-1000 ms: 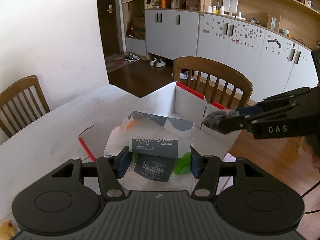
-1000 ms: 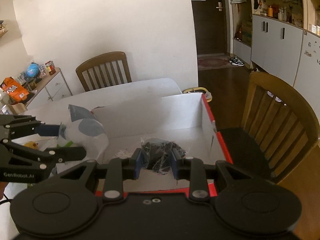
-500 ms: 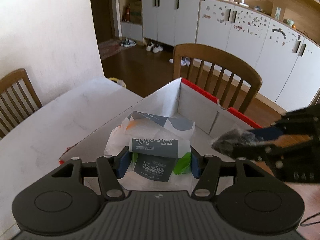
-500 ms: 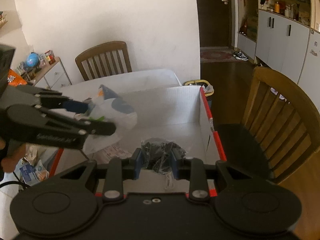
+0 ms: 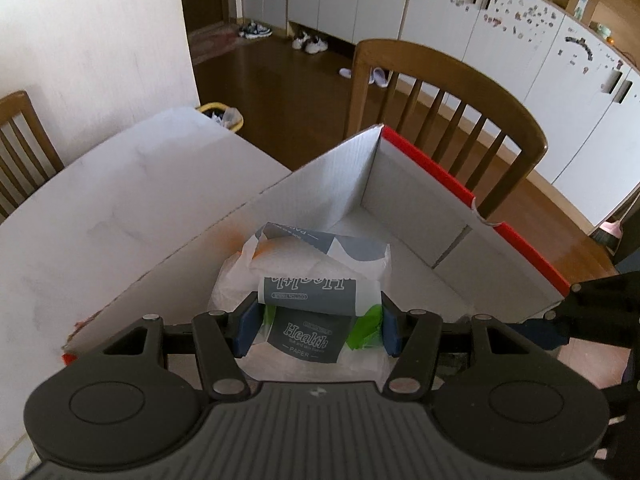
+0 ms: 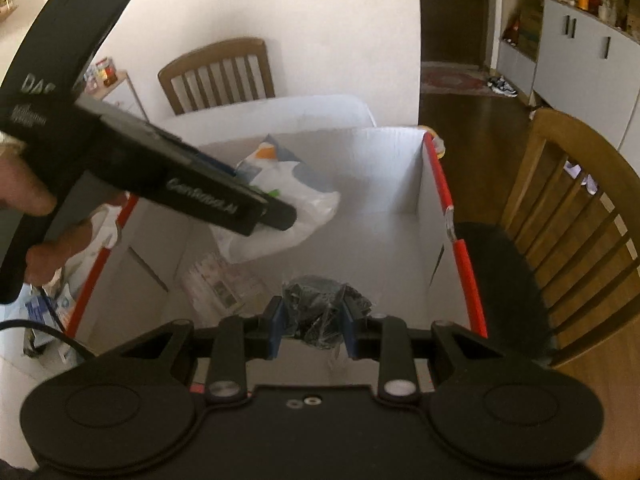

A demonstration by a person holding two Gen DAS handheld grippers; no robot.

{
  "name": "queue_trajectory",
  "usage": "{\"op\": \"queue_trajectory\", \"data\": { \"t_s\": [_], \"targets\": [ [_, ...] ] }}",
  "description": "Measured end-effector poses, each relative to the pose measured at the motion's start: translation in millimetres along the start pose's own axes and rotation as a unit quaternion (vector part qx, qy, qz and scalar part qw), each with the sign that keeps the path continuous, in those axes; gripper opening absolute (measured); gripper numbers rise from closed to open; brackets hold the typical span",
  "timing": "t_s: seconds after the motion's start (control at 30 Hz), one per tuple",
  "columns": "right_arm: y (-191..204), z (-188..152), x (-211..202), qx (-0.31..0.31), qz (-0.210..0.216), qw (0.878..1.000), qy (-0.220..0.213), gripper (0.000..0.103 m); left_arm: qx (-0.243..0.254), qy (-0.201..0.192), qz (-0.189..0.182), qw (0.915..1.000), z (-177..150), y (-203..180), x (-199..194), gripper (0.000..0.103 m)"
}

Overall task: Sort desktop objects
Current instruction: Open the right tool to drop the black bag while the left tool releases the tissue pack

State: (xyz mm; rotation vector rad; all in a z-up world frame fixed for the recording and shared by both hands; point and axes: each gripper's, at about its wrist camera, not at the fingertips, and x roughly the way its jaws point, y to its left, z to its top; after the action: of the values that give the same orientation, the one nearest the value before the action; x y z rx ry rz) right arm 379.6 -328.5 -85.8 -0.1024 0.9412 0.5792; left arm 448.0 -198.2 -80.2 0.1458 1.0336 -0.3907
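A white table carries an open, red-edged white cardboard box by its edge.

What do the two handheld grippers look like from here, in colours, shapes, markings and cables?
Both are matte black plastic. Each has two round discs at the near corners, angled link arms with silver pivot pins, and blue pads on the jaws: left gripper, right gripper. In the right wrist view, the left gripper's body carries white "GenRobot.AI" and "DAS" lettering, and a black cable trails below it. No sleeve is visible.
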Motion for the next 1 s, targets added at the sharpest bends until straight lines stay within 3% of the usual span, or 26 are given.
{"op": "queue_trajectory", "data": {
  "t_s": [0.43, 1.0],
  "targets": [
    [1.6, 6.0, 29.8, -0.025, 0.032, 0.997, 0.065, 0.029, -0.01, 0.051, -0.009, 0.9986, -0.6, -0.9, 37.0, 0.058],
    [1.0, 4.6, 50.7, -0.03, 0.046, 0.994, 0.095, 0.029, -0.03, 0.082, -0.015, 0.9961, -7.0, 6.1, 61.1, 0.058]
  ]
}}
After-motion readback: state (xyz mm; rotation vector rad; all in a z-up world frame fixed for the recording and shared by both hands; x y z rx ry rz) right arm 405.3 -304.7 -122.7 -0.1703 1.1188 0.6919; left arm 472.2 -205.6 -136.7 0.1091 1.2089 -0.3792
